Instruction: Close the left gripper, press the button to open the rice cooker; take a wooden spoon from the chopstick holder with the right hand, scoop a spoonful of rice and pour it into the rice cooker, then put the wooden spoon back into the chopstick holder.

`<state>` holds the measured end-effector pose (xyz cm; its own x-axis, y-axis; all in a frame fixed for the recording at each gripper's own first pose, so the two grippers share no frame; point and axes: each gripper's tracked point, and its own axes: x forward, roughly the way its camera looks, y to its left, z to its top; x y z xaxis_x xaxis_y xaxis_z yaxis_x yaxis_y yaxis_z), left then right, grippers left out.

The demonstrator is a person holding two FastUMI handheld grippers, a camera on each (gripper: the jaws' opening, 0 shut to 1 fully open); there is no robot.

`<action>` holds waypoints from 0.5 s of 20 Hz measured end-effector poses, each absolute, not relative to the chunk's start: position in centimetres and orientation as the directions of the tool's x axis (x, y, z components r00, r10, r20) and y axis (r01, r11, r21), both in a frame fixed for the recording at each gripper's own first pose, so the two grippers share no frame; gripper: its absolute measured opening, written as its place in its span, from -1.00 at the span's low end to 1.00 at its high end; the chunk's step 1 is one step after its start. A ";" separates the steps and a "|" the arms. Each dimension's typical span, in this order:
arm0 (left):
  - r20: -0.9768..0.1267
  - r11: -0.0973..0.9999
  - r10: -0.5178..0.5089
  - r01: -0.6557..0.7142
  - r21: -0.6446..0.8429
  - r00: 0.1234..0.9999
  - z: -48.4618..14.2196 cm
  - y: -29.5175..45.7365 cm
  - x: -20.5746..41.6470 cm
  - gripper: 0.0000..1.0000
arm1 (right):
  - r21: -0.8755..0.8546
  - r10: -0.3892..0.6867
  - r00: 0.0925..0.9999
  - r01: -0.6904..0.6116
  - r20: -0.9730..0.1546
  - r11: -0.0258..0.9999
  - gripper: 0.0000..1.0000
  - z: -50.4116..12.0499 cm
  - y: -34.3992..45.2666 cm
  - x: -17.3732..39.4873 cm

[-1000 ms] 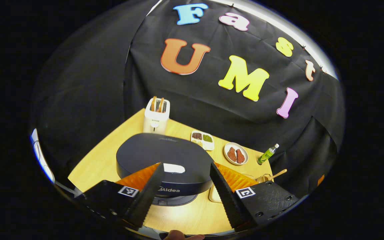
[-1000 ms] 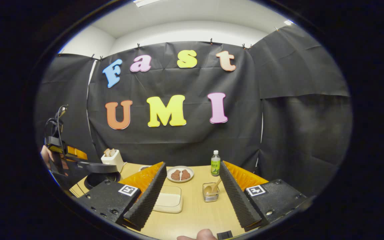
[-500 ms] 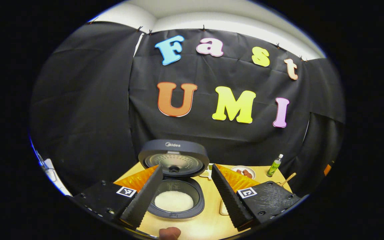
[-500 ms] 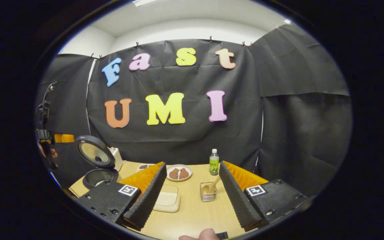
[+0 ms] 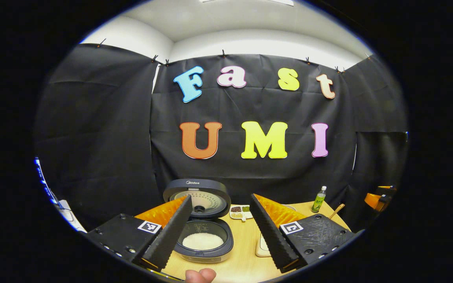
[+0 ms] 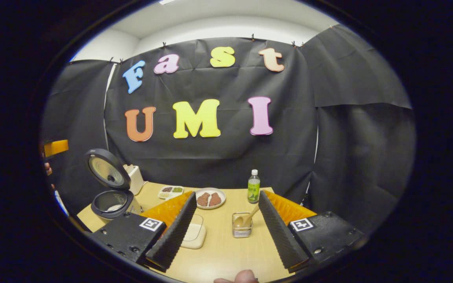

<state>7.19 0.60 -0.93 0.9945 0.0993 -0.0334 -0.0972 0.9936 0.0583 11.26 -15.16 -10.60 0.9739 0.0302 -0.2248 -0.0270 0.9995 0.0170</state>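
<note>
- The rice cooker (image 5: 204, 220) sits on a wooden table (image 6: 226, 251), near its left end. Its lid stands upright and open, and white rice shows in the pot.
- The button step looks done, judging by the raised lid.
- The left gripper (image 5: 220, 230) hovers above the table in front of the cooker, fingers spread apart, holding nothing.
- The right gripper (image 6: 223, 232) is also released and empty, aimed at the chopstick holder (image 6: 242, 230).
- The holder is a small clear box standing between its fingers but farther off. A wooden spoon (image 6: 246, 220) leans in it, handle tilted up to the right.
- A flat pale dish (image 6: 193, 236) lies just left of the holder.
- Next, the right gripper likely needs to move forward and clench on the spoon handle.
</note>
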 end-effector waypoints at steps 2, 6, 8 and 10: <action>-0.027 0.994 0.106 -0.105 0.041 0.994 -1.0 -0.8 7.2 0.89 | 0.005 0.024 0.970 -0.024 -0.243 1.000 1.00 -12.4 -16.6 13.0; -0.011 0.992 0.111 -0.110 0.066 0.994 -1.1 -3.1 8.4 0.89 | 0.028 -0.004 0.953 0.013 -0.302 1.000 1.00 -17.4 -20.0 17.2; -0.018 0.990 0.122 -0.121 0.068 0.992 -1.4 -4.0 9.2 0.89 | 0.070 -0.005 0.940 0.030 -0.340 0.997 1.00 -20.4 -21.0 19.5; -0.027 0.990 0.130 -0.128 0.064 0.991 -1.4 -4.7 10.2 0.89 | 0.127 0.007 0.925 0.045 -0.379 0.991 1.00 -23.2 -21.4 21.7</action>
